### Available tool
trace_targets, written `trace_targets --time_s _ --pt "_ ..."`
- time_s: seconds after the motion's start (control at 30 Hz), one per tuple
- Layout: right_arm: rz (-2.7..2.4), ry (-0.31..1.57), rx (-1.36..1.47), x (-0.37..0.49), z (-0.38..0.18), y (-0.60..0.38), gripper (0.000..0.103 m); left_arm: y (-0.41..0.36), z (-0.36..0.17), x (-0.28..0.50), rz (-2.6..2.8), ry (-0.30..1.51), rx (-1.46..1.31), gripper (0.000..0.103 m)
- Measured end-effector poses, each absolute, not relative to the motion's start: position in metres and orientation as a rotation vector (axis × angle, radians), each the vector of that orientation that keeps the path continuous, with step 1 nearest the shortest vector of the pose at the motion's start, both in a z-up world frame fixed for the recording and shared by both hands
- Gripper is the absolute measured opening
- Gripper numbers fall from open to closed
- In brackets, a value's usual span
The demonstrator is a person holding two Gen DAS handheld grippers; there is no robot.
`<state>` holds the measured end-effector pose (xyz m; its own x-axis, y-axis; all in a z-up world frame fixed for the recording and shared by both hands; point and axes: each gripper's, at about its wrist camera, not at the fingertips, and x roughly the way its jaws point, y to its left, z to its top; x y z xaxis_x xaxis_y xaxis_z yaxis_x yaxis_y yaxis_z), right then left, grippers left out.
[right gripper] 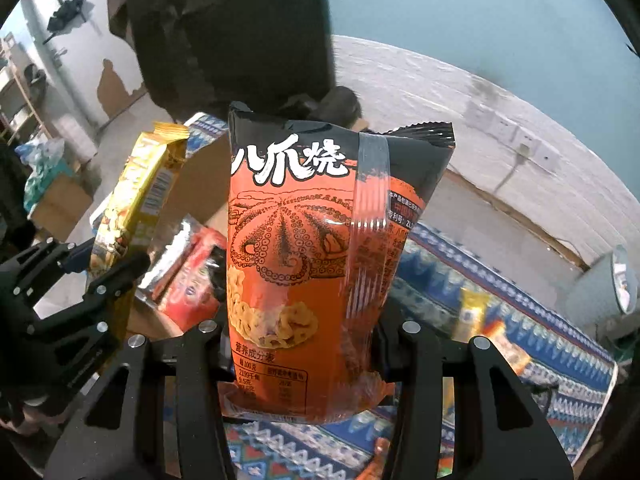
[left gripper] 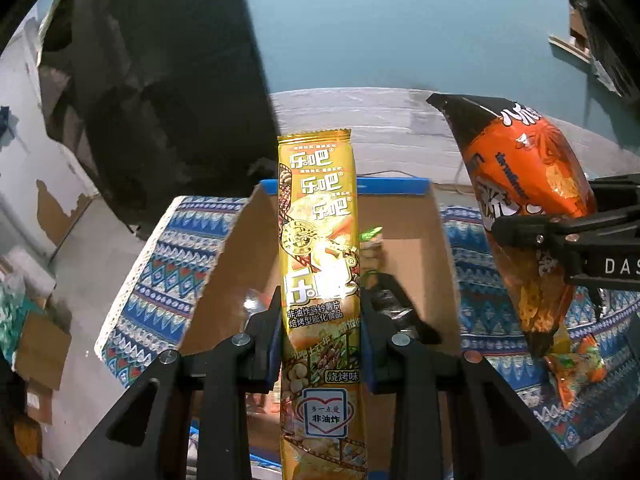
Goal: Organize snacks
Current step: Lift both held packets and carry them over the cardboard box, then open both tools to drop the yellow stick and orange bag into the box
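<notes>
**Cardboard box part filled, two packets in the air**

Cardboard first: your open box [left gripper: 412,276] sits on the blue patterned tablecloth [left gripper: 176,264], its blue-edged flap up at the back. Judging by the right wrist view, some of the sorting is done, since a red packet [right gripper: 192,280] and a silvery one already lie inside. More remains. At least one small orange packet [left gripper: 576,364] lies on the cloth in the left wrist view, and other blurred packets [right gripper: 472,312] show on the right side of the cloth.

You carry two packets now. Your left gripper [left gripper: 320,340] is clamped narrow on the tall yellow crisp sleeve [left gripper: 320,240], held upright above the box. Your right gripper [right gripper: 304,352] is closed on the orange octopus-print snack bag [right gripper: 304,248], held just beside the box, over the cloth. Neither has been dropped in yet.

Behind the table a person in dark clothing [right gripper: 232,36] stands close. Beyond are a pale floor, a blue-grey wall, and clutter with cartons at the left.
</notes>
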<state>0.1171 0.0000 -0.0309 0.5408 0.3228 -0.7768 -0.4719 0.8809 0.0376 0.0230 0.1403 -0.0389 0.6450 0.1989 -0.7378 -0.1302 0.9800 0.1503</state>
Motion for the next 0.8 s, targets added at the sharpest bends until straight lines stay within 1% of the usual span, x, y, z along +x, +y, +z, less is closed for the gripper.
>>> trace_targets --time_s 0.5,0.6,0.67,0.7,0.73,0.77,0.8 --pt "0.53 0.925 -0.212 0.14 -0.046 0.07 0.047 0.188 -0.052 0.036 0.268 0.869 0.043 0.032" --pt "0.552 0.93 -0.205 0.143 -0.048 0.078 0.049 0.194 -0.054 0.039 0.283 0.88 0.029 0.033" --pt "0.563 0.929 -0.202 0.145 -0.048 0.083 0.052 0.196 -0.054 0.04 0.298 0.881 0.022 0.037" --pt "0.566 0.93 -0.203 0.145 -0.048 0.084 0.056 0.197 -0.054 0.039 0.307 0.88 0.023 0.04" --pt "0.567 0.928 -0.205 0.145 -0.048 0.084 0.061 0.197 -0.054 0.039 0.316 0.878 0.027 0.049" --pt "0.566 0.922 -0.204 0.144 -0.047 0.083 0.065 0.198 -0.053 0.039 0.324 0.873 0.033 0.06" --pt "0.565 0.917 -0.202 0.142 -0.046 0.083 0.069 0.197 -0.052 0.037 0.338 0.863 0.043 0.063"
